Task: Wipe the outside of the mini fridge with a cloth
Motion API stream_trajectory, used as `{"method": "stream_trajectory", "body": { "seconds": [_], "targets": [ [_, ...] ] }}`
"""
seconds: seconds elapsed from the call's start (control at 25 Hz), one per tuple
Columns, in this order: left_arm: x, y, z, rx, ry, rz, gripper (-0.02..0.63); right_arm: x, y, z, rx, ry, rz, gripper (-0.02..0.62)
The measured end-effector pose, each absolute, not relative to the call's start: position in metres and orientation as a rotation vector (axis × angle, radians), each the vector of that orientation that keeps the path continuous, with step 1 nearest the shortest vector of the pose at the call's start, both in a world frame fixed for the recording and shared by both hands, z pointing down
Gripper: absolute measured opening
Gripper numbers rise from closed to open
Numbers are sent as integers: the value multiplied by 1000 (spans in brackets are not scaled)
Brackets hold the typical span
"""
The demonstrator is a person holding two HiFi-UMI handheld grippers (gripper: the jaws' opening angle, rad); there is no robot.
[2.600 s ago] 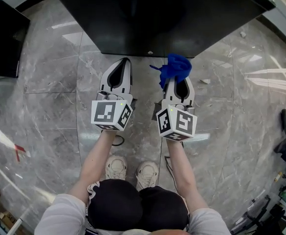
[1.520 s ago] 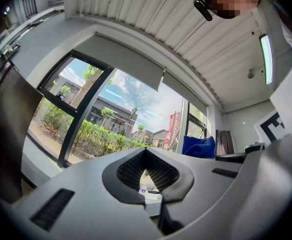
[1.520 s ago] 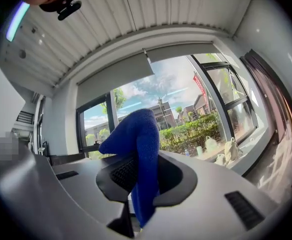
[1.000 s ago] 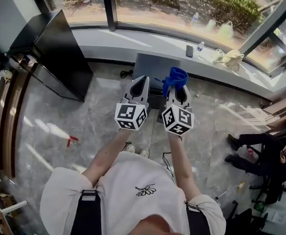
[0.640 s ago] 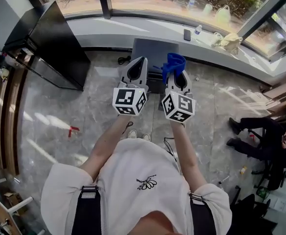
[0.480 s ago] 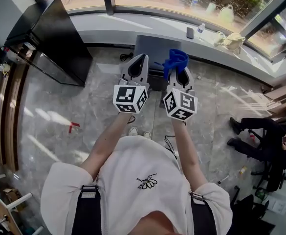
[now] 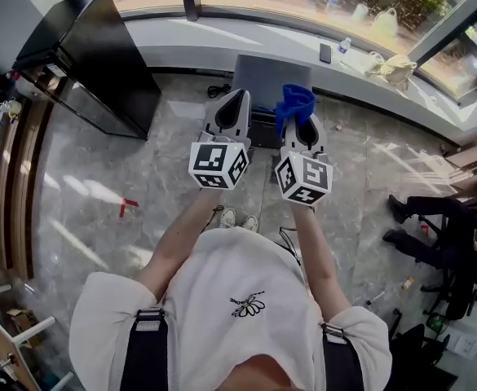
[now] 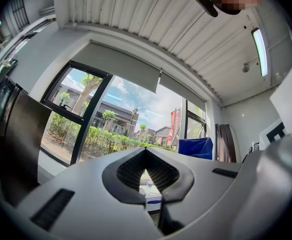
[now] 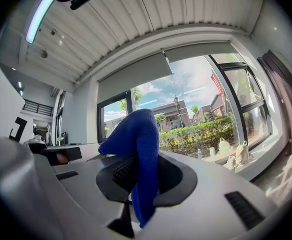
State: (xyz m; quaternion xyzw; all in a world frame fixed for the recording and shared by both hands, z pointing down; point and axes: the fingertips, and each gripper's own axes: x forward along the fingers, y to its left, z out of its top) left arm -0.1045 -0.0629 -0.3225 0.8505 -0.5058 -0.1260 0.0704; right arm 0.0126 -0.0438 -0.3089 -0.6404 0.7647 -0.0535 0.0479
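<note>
Mini fridge [image 7: 262, 78], a low box with a dark front face and a glossy top catching grey window light, is standing on the grey marble floor [image 7: 99, 194] directly ahead of the person, its back against the white window sill [image 7: 222, 43]. It is lying forward of and well below both sets of jaws. Both gripper views are looking over it at the windows and the ribbed ceiling, so the jaws are pointing above its top and no surface is being touched. The right gripper [image 7: 302, 130] is clamping a blue terry cloth [image 7: 295, 104]. In the right gripper view this cloth [image 9: 138, 149] is rising between the pads and folding over past the jaw tips. The left gripper [image 7: 231, 104] is showing its jaws pressed together at the tips with nothing between them [image 8: 146, 156]. The two grippers are being held side by side, about equally near the fridge, with the cloth-bearing one over the right half of its top. By this reading, wiping is not yet under way. The coming move probably calls for tipping the right gripper down and forward so that the cloth's free fold meets the top or the front face. A tall black cabinet [image 7: 99, 55] is standing well apart to the left.
</note>
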Motion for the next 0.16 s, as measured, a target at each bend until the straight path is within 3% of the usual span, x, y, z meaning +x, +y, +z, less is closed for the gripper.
{"method": "stream_trajectory", "body": {
  "seconds": [0.16],
  "targets": [
    [-119,-64,-317,2549,-1541,-374,5,3,-42,-308,-1954,2366,-137,80]
  ]
}}
